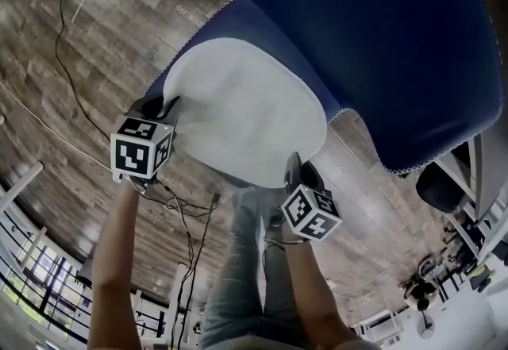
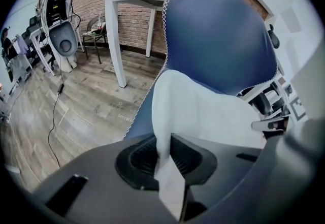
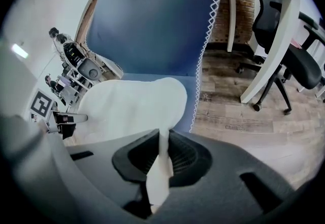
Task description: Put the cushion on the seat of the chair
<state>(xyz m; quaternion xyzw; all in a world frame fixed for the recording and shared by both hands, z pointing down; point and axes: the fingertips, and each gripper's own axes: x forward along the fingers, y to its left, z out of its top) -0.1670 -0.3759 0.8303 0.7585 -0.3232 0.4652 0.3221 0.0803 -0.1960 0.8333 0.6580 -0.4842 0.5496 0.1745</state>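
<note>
Both tools were on the cushion point(image 1: 246, 110), one at each near corner. The left tool point(image 1: 163, 106) had its jaws clamped on a fold of the white fabric at the left corner; the left gripper view showed the cloth pinched tight between the two black pads and trailing down past them. The right tool point(image 1: 295, 170) matched it on the right corner, jaws closed on a thin pleat of the same fabric. The cushion hung stretched between the two tools, pale and rounded. Its far edge reached over the front of the dark blue chair point(image 1: 357, 31), just ahead of the backrest. From the head view it covered the near part of the seat. Whether its underside lay on the seat or hung just above it, no view made clear. The chair's blue cover carried a white zigzag trim along its edge, and the backrest rose tall behind the cushion in both gripper views. Both tools pointed steeply down, and the person's forearms reached out to them over their legs point(image 1: 246, 261). Under it all ran the wood-plank floor point(image 1: 95, 39), with a thin black cable point(image 1: 67, 63) snaking across it. Off to the side stood a white table point(image 2: 122, 30) against a brick wall point(image 2: 132, 20), and a black office chair point(image 3: 289, 50) sat beside it.
</note>
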